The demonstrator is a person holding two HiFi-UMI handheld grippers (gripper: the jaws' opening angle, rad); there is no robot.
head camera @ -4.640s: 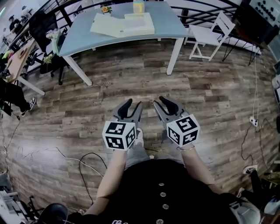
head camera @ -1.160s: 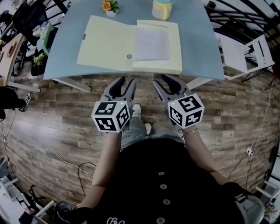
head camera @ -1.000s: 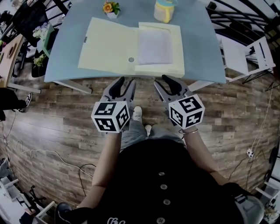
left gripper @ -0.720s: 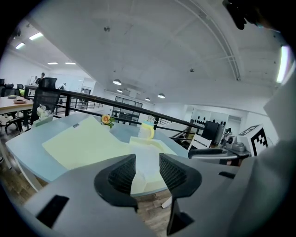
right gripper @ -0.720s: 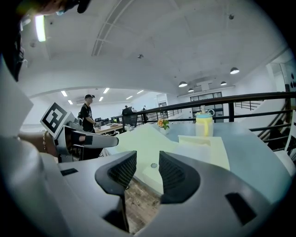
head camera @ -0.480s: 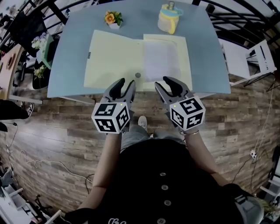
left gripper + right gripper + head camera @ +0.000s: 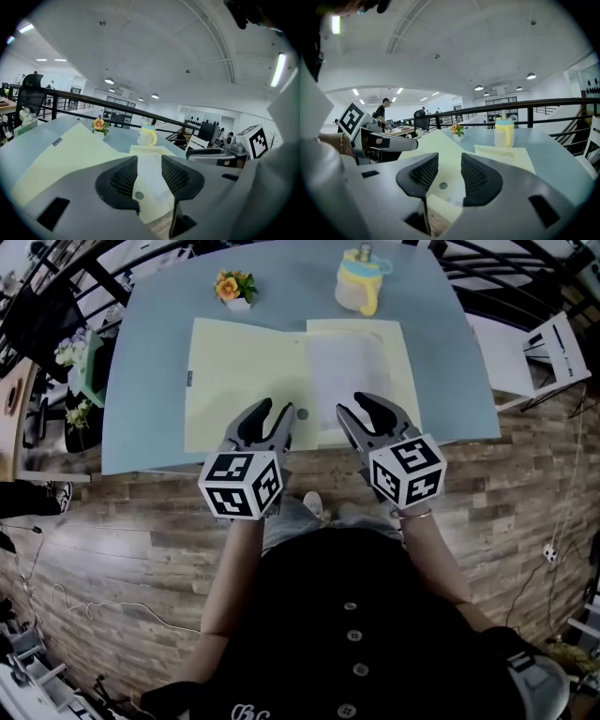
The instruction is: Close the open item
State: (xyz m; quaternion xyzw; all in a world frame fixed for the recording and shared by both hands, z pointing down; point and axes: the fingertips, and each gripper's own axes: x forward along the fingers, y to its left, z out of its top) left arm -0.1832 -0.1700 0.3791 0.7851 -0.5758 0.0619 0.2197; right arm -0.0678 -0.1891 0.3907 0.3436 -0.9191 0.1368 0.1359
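The open folder (image 7: 246, 371) lay flat on the bench (image 7: 150, 381). The left gripper (image 7: 273, 411) and right gripper (image 7: 362, 407) hovered spread and empty at its near edge. A glancing push could slide it rather than fold it.

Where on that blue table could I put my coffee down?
Bare table shows left of the open folder, right of it, and at the back between the flower pot and the yellow bottle. The folder fills the middle; the left gripper and right gripper crowd the near edge.
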